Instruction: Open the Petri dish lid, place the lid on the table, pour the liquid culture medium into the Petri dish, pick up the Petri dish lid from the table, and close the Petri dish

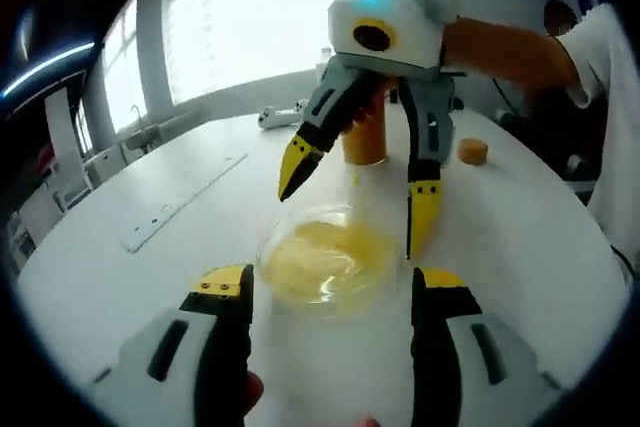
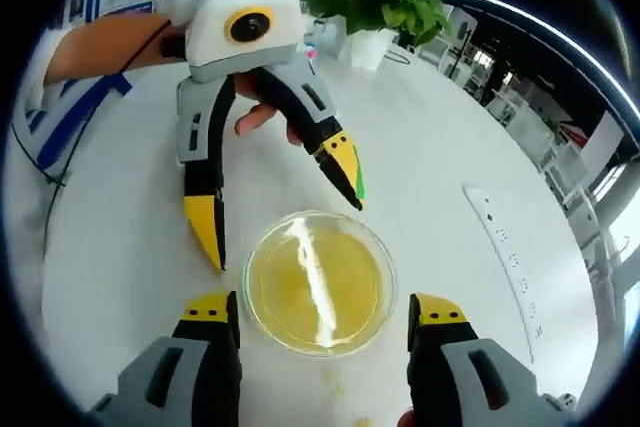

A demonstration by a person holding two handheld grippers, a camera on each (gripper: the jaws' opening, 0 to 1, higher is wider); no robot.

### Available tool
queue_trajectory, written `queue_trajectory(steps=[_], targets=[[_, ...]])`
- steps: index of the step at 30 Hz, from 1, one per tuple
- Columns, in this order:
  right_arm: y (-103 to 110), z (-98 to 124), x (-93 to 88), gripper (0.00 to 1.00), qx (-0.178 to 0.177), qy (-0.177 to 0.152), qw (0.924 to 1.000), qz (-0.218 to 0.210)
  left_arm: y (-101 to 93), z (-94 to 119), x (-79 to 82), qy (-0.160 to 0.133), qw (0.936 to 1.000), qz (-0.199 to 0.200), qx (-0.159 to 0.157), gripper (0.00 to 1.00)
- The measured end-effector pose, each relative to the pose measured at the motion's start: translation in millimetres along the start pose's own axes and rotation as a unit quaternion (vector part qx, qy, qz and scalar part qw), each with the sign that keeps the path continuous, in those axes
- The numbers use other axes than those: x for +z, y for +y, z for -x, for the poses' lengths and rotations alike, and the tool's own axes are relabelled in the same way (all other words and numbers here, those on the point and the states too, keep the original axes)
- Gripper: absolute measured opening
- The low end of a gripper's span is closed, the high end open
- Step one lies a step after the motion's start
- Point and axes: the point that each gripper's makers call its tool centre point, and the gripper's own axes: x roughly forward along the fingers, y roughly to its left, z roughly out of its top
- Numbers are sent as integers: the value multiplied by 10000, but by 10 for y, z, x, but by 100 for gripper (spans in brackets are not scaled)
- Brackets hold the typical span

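- Yellow-tipped jaws of the left claw (image 1: 330,292) rise at the bottom of the left gripper view, spread wide, with nothing between them but the near side of the Petri dish (image 1: 325,259).
- That dish sits on the white bench (image 1: 150,277) just ahead of the jaws, holding pale yellow medium; whether its lid is on cannot be told.
- Beyond the dish the right claw (image 1: 360,197) hangs over the bench, pointing down, its jaws spread, one tip just beside the dish rim and the other above the far side.
- Behind it stands an orange bottle (image 1: 365,137), upright, with a small orange cap (image 1: 472,151) lying apart from it nearer the bench's far edge.
- A long pale strip (image 1: 185,202) lies flat well away from the dish.
- Right gripper view: the right claw (image 2: 325,317) shows at the bottom, jaws apart, flanking the near rim of the Petri dish (image 2: 318,282) without pinching it.
- Yellow medium covers the dish's floor, with a bright streak of reflected light across it.
- Across the dish the left claw (image 2: 285,212) reaches in, jaws spread, both tips near the dish's far rim and holding nothing.
- A potted plant (image 2: 375,2) stands near the bench's far edge, and the pale strip (image 2: 512,262) lies off to one side.
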Motion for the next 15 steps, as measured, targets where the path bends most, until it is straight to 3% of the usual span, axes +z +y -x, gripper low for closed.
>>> queue_trajectory(steps=[2, 4, 8, 10, 12, 15], targets=[[-123, 22, 119, 62, -335, -289, 9990, -50, 11, 80, 55, -135, 9998, 54, 105, 55], [-115, 107, 234, 62, -502, -601, 9968, -185, 19, 153, 155, -328, 9990, 55, 286, 55], [-185, 288, 381, 60, -1005, -1092, 9867, -658, 48, 338, 342, -715, 9948, 140, 716, 54], [-185, 419, 467, 59, -1229, -1439, 9769, -994, 42, 424, 431, -877, 9918, 20, 925, 53], [-173, 568, 560, 60, -1407, -1837, 9658, -1174, 17, 485, 464, -861, 9905, -46, 1070, 53], [-180, 783, 636, 59, -1758, -2256, 9487, -1348, 4, 622, 535, -781, 9830, -153, 1657, 53]])
